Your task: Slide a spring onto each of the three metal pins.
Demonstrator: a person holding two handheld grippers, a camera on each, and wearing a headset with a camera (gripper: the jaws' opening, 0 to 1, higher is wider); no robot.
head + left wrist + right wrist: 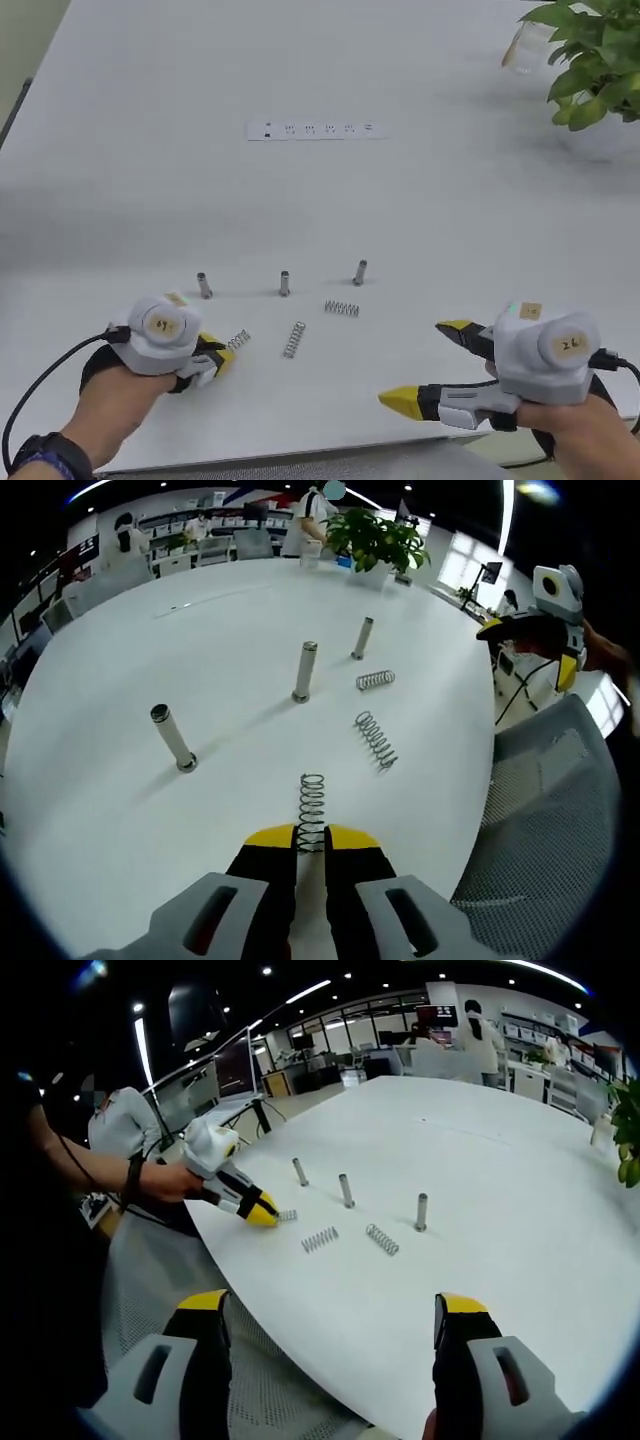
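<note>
A: Okay, quick, the left gripper (311, 840)?
B: Low at the front left of the surface (200, 660). Its fingers (268, 842) are drawn nearly together, pinching the near end of the left spring (312, 798). The rest of that spring sticks straight out past the yellow tips.
A: Lifted or lying flat?
B: Can't tell. It's right down at the surface either way.
A: And the right gripper (330, 1310)?
B: Its fingers (206, 1305) are spread wide and hold nothing. It hangs at the front right edge of the surface, well apart from all the parts.
A: Other springs?
B: The middle spring (293, 340) lies loose at an angle, just right of the pinched one. The right spring (341, 308) lies loose too, crosswise and a bit farther back, near the right pin (360, 272) but not touching it.
A: The pins?
B: Three, upright in a row behind the springs. The other two are the left pin (204, 286) and the middle pin (284, 283). All three are bare.
A: Pinched spring against the pins?
B: It's in front of the left pin, near it but apart.
A: Anything else?
B: A white power strip (316, 130) lies flat farther back, about centre. A potted plant (590, 60) sits at the far right corner, with a clear container (525, 45) just beside it. A hand (120, 400) grips the left gripper, with a dark watch band (45, 450) on that wrist. A black cable (40, 385) loops off the left gripper.
</note>
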